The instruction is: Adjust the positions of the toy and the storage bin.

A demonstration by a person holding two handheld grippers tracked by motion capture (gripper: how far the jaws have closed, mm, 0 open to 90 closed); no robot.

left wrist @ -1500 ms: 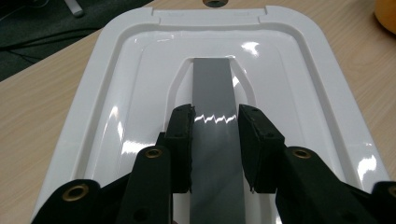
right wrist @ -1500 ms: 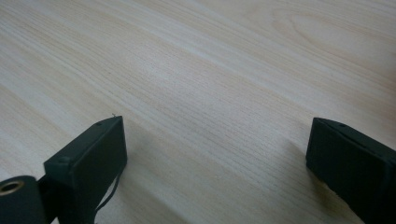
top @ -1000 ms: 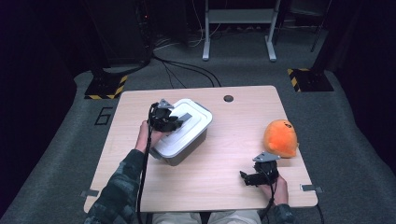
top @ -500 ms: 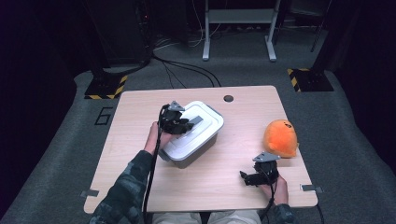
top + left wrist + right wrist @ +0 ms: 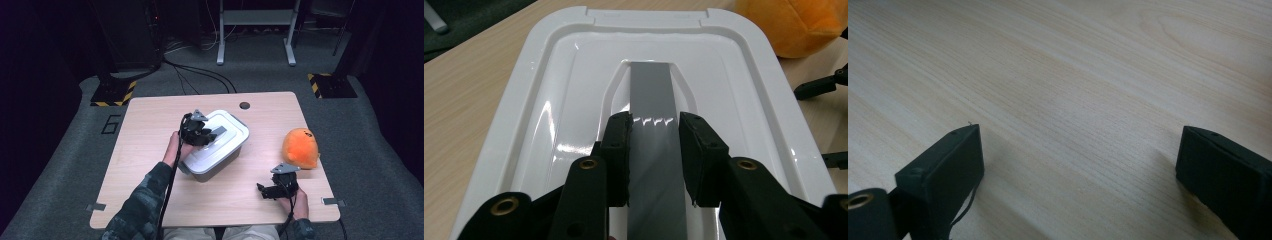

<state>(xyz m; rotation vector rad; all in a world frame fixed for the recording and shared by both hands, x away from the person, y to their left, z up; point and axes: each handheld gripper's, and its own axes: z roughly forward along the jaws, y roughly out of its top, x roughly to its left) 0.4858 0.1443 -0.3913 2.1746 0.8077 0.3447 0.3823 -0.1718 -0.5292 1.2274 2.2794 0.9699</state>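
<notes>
A white lidded plastic box (image 5: 215, 147) sits mid-table, with a grey handle (image 5: 653, 107) running along the recess of its lid (image 5: 574, 65). My left gripper (image 5: 209, 136) is shut on that grey handle; in the left gripper view both pads (image 5: 618, 145) press its sides. An orange plush toy (image 5: 300, 147) rests at the table's right side, also seen past the lid (image 5: 796, 22). My right gripper (image 5: 261, 191) lies low at the front right, in front of the toy. Its jaws stand wide apart over bare wood (image 5: 1078, 170), with nothing between them.
The light wooden table (image 5: 150, 180) has a small round hole (image 5: 244, 106) near its far edge. Grey carpet with cables, a black stand base with hazard stripes (image 5: 112, 92) and white frame legs (image 5: 255, 30) lie beyond the table.
The left gripper has slid the white box to the right across the table, toward its middle, keeping its hold on the handle. The right gripper and the plush toy stayed put.
</notes>
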